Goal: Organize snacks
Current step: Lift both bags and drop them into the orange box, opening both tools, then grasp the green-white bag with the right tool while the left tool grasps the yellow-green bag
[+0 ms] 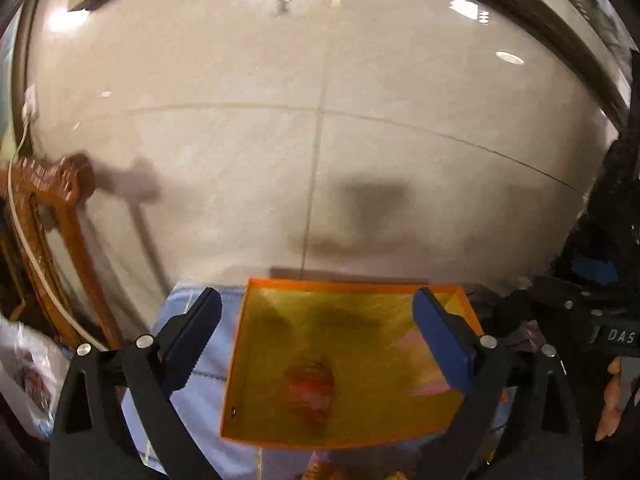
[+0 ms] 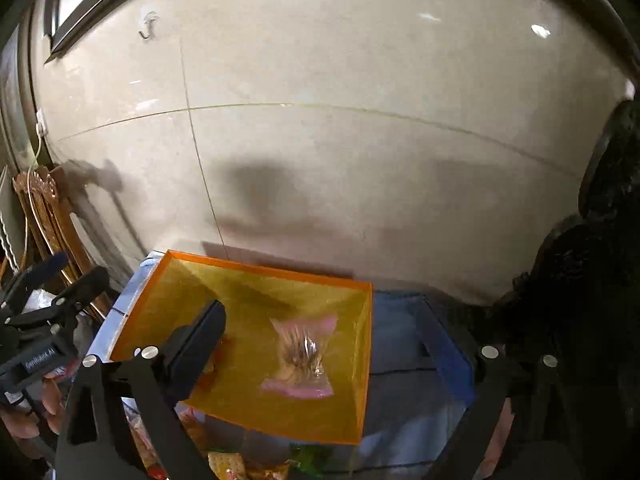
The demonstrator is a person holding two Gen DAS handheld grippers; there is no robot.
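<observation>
An orange see-through box [image 1: 340, 285] stands on a light blue surface against the wall. My left gripper [image 1: 318, 336] hangs open above it, both fingers apart and nothing between them. In the box lies a red-orange snack packet [image 1: 310, 388], blurred, and a pink-edged packet [image 1: 424, 380] beside the right finger. In the right wrist view the orange box [image 2: 260, 268] holds the clear pink-edged packet [image 2: 302, 356] at its middle. My right gripper [image 2: 320, 344] is open over it and holds nothing. An orange packet [image 2: 216, 364] is partly hidden behind its left finger.
More loose snacks [image 2: 240, 464] lie in a clear container below the orange box. A carved wooden chair [image 1: 60, 208] stands at the left, dark carved furniture [image 2: 592, 280] at the right. The glossy tiled wall [image 1: 320, 120] is close behind. A hand holds the left gripper [image 2: 66, 276] at the far left.
</observation>
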